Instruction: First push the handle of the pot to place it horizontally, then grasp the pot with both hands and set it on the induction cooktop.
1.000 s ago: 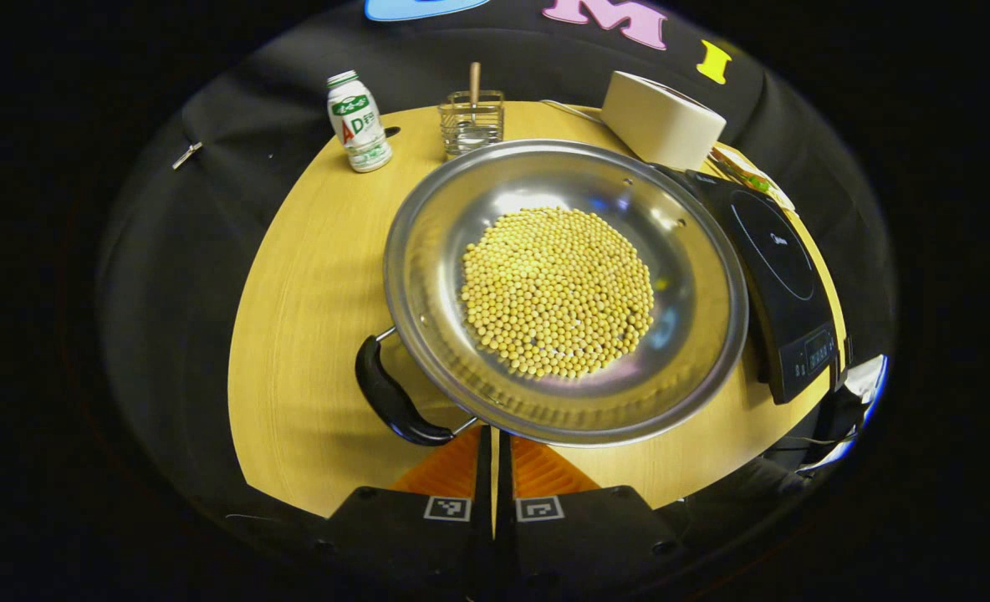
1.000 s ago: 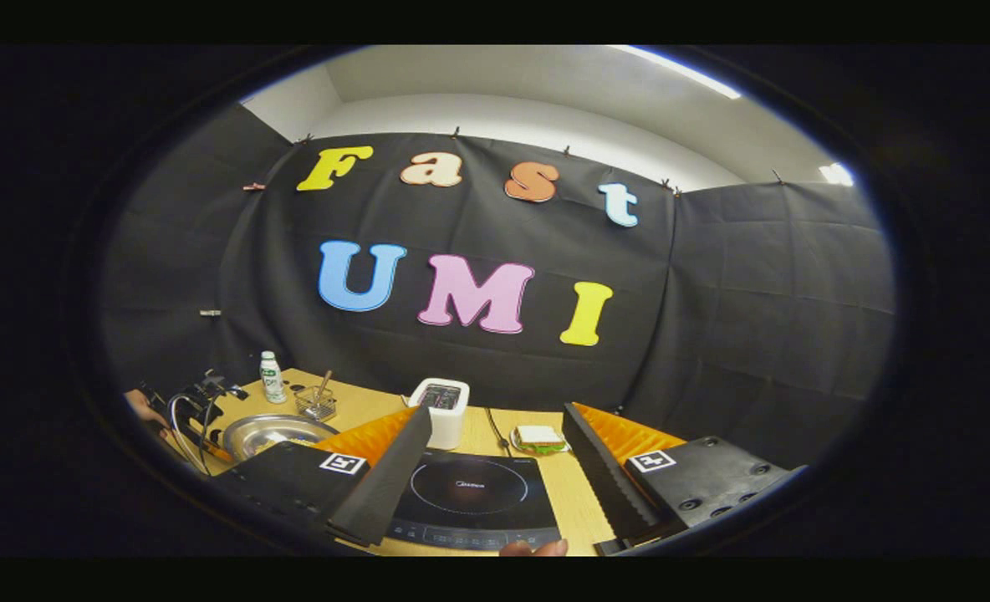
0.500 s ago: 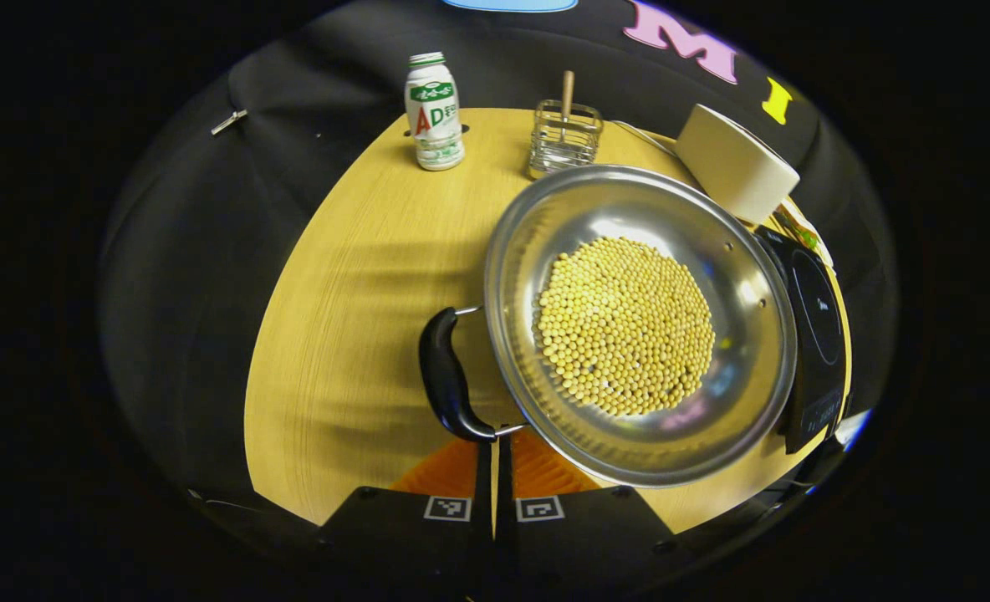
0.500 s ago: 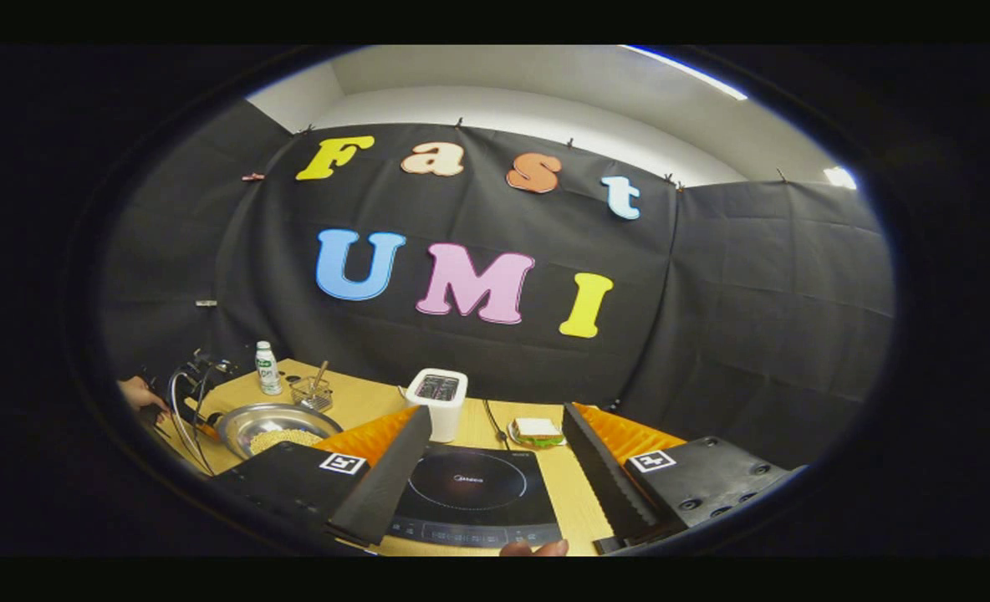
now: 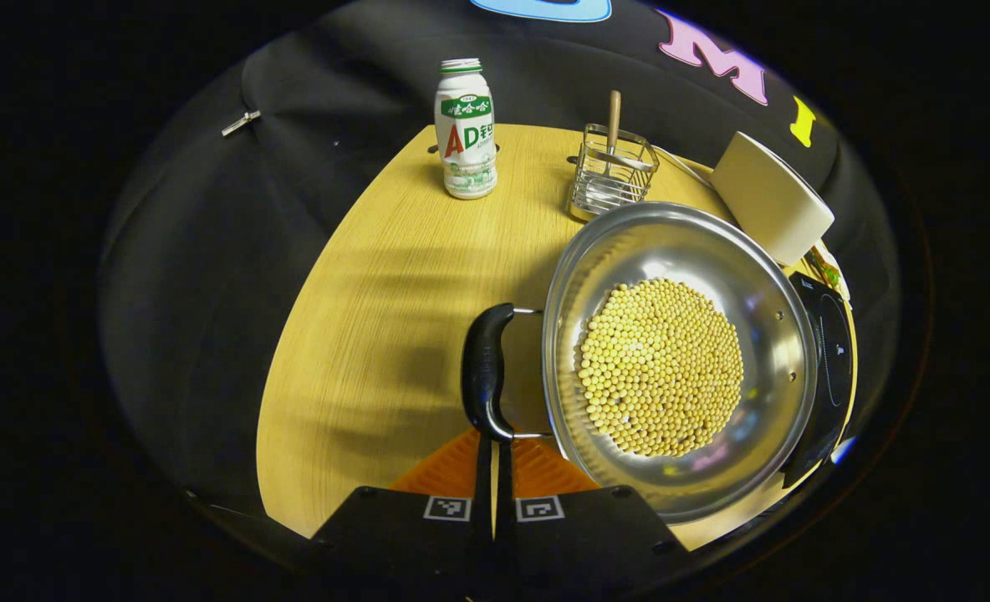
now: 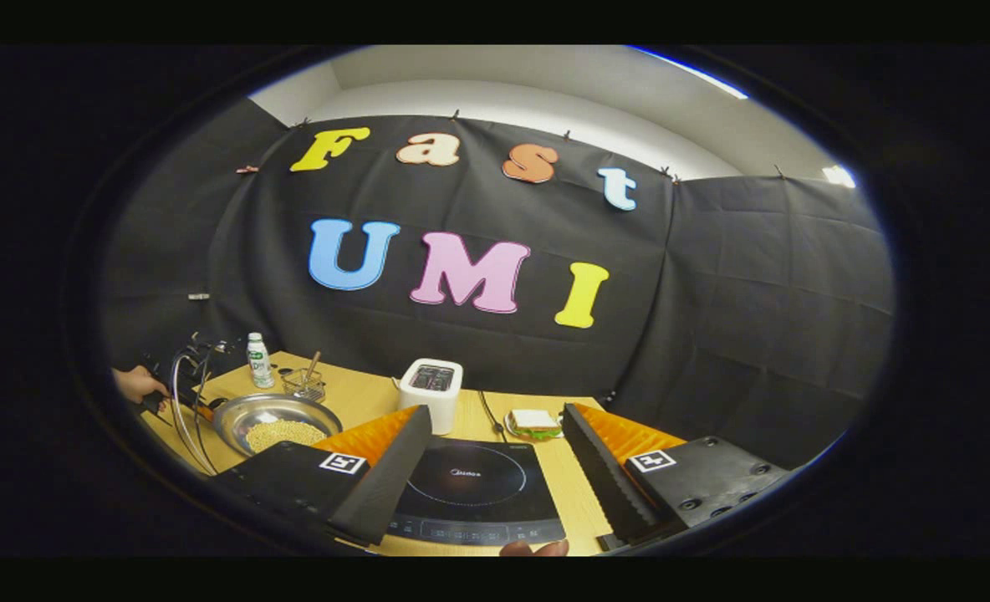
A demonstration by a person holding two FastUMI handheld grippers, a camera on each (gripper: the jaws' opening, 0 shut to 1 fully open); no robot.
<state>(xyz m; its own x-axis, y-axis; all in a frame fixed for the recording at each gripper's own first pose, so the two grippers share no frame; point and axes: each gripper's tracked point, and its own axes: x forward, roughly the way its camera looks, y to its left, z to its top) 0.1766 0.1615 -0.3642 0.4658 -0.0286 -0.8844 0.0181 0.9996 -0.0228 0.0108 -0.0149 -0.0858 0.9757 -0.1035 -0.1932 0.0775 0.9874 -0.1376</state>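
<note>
1. Left gripper view: the left gripper (image 5: 493, 468) is clenched, fingers together, tips at the near end of the pot's black handle (image 5: 484, 370); whether they touch it I cannot tell.
2. The pot (image 5: 679, 355), filled with yellow beans (image 5: 660, 366), sits on the bench (image 5: 378, 293), just left of the induction cooktop (image 5: 829, 368); a bottle (image 5: 466, 130) and wire holder (image 5: 610, 171) stand far.
3. Right gripper view: the right gripper (image 6: 495, 477) is released, jaws wide apart, with the cooktop seen between them.

table (image 5: 361, 334) (wood-grain) | on it: pot (image 5: 762, 293), bottle (image 5: 466, 130), wire holder (image 5: 608, 176), toaster (image 5: 771, 196), cooktop (image 6: 470, 489), sandwich (image 6: 533, 421)
</note>
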